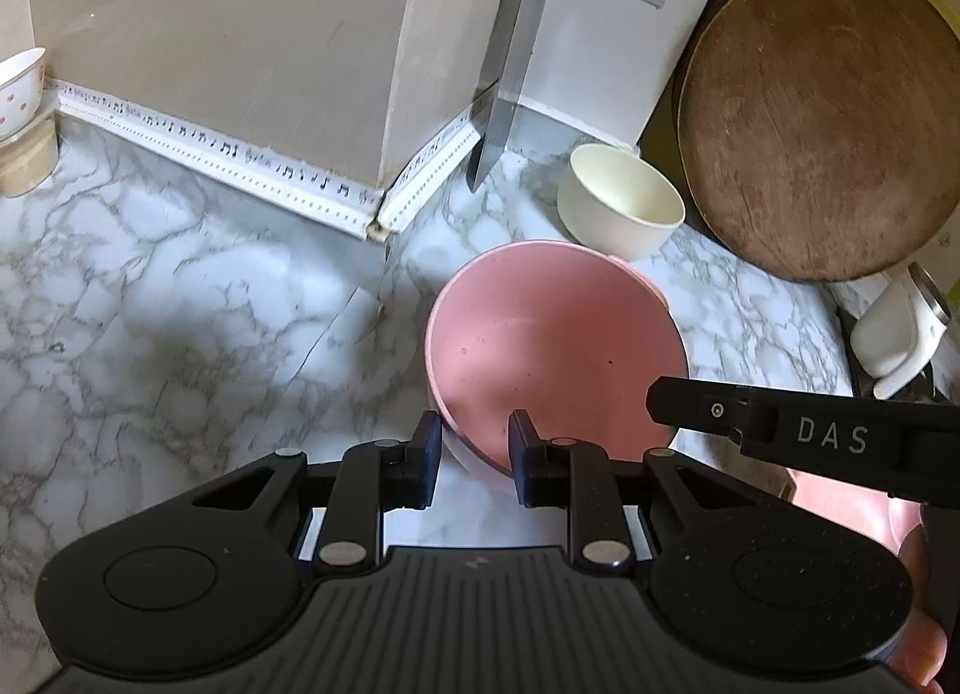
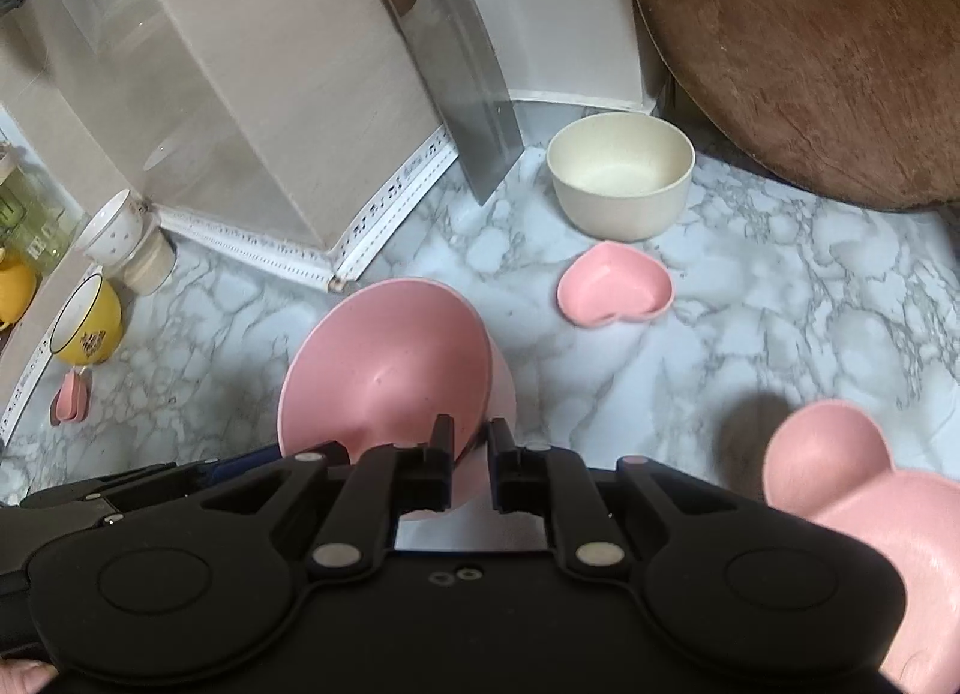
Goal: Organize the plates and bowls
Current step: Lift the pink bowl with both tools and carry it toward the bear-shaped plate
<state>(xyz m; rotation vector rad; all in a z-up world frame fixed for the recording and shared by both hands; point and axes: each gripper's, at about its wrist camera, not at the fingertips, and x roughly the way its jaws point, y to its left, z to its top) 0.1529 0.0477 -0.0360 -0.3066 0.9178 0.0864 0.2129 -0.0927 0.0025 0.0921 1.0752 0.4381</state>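
Two wrist fisheyes, both angled steeply down at the marble surface (image 1: 180, 346).
Each looks forward over its own claw, close above the pink bowl (image 1: 552, 346) at frame centre. Both share that bowl, the cream bowl (image 2: 621, 175), the cleaver (image 2: 474, 112) upper centre, and the round wooden board (image 1: 822, 124) upper right.

The counter (image 2: 780, 286) is white marble with grey veins. The big bowl (image 2: 384, 370) and heart dish (image 2: 615, 289) are pink; the far bowl (image 2: 621, 178) is cream.
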